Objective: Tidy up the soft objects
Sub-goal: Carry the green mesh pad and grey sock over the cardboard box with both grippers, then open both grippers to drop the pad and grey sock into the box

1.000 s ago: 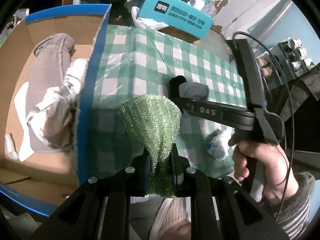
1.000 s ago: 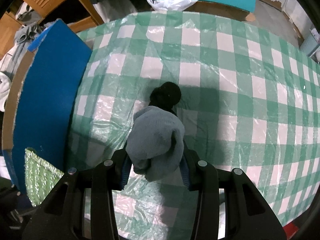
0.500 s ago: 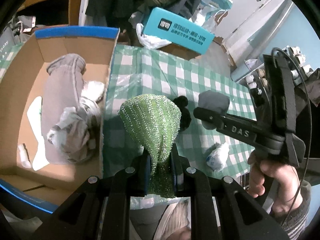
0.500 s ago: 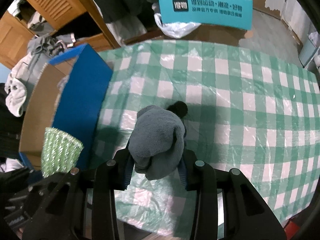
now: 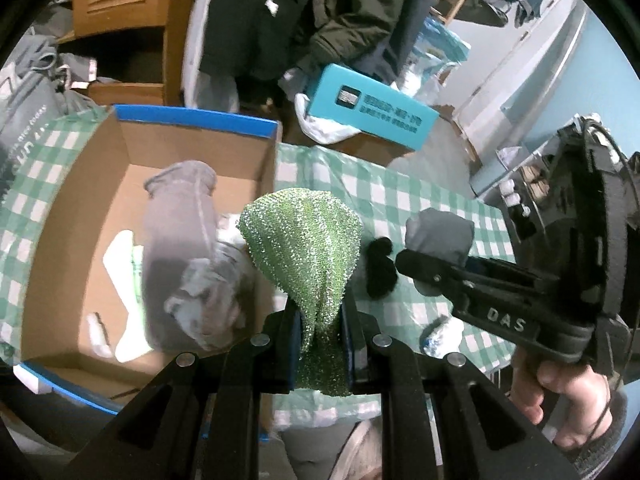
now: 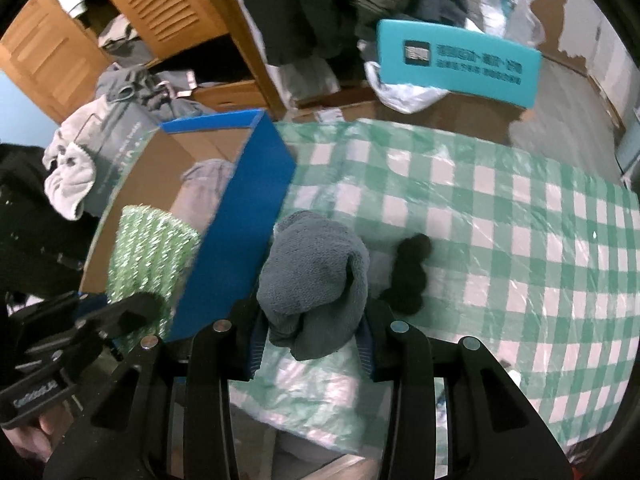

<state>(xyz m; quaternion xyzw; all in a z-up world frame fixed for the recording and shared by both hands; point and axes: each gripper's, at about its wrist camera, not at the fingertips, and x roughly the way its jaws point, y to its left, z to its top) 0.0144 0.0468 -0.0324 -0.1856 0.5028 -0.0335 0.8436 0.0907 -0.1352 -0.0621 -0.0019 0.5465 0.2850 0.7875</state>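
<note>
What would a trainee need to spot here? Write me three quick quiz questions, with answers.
1. True or false: the left gripper holds a green scrubbing cloth.
2. What does the right gripper hold? A) grey towel B) black sock C) teal box
3. Fill in: the small black item lies on the checked ____.

Key: 1 true. 2 A, the grey towel. 3 tablecloth.
</note>
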